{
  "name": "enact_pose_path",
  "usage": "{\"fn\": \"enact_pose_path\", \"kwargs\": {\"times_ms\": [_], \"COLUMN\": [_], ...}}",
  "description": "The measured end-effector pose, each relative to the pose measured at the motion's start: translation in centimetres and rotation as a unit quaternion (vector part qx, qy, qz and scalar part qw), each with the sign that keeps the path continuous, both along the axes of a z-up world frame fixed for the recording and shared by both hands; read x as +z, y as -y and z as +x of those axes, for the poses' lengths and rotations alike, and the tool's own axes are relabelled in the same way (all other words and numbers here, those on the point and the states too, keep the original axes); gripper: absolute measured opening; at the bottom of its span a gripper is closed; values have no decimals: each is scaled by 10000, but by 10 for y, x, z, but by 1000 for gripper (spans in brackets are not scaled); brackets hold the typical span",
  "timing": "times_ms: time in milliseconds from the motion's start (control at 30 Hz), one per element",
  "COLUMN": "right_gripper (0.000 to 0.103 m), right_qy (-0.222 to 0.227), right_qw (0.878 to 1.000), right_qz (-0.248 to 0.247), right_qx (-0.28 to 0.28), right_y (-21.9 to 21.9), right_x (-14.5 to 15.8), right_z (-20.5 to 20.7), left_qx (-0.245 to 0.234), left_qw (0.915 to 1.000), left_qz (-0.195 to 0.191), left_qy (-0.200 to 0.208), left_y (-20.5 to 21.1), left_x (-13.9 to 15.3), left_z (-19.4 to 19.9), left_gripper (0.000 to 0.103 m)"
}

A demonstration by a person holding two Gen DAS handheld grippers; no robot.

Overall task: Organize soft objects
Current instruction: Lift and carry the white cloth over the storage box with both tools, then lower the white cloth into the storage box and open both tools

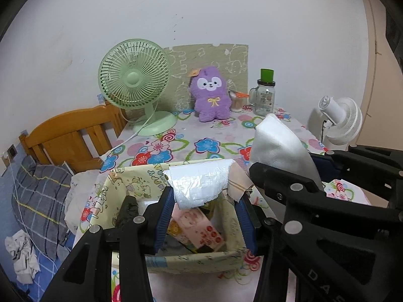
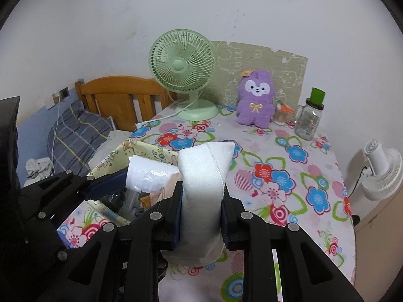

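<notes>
My left gripper (image 1: 204,201) is shut on a white plastic-wrapped pack (image 1: 201,186), which hangs over the far rim of an open yellow cartoon-print box (image 1: 131,183). The box holds a pink packet (image 1: 199,229) and dark items. Just to the right, my right gripper (image 2: 201,188) is shut on a white soft pad (image 2: 204,176) that stands upright between its blue pads. In the right wrist view the pack (image 2: 148,176) and the box (image 2: 148,151) lie to the left of the pad. A purple plush toy (image 2: 255,100) sits upright at the back of the table.
On the floral tablecloth (image 2: 289,176) stand a green desk fan (image 2: 182,63), a glass jar with a green lid (image 2: 308,118) and a small cup beside the plush. A wooden headboard (image 2: 121,98) and plaid pillow (image 2: 75,136) lie left. A white fan (image 2: 382,171) stands right.
</notes>
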State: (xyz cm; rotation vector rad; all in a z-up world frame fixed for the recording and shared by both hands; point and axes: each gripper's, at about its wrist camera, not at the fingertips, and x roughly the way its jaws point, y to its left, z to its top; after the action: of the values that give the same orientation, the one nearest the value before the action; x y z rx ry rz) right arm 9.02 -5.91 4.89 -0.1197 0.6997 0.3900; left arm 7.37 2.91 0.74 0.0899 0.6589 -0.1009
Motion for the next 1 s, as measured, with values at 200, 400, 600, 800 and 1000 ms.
{"fn": "enact_pose_path", "kwargs": {"times_ms": [200,400,600,800,1000], "right_gripper": [28,28,28,29,30], "right_qy": [-61,-187,-211,-243,-362], "right_qw": [10000,9998,9997,9995,9981], "right_qz": [-67,2,8,15,191], "right_qx": [40,67,106,218,466], "right_y": [-11,-20,-30,-44,-57], "right_x": [-7,-15,-19,-23,-27], "right_z": [11,24,35,43,49], "left_qx": [4,37,139,238,274], "left_qw": [10000,9997,9989,9975,9976], "left_qz": [-13,-80,-83,46,-19], "left_qy": [-88,-240,-449,-657,-639], "left_y": [-10,-23,-37,-48,-60], "left_x": [-9,-19,-33,-46,-47], "left_z": [12,25,39,46,44], "left_gripper": [51,52,54,70,85]}}
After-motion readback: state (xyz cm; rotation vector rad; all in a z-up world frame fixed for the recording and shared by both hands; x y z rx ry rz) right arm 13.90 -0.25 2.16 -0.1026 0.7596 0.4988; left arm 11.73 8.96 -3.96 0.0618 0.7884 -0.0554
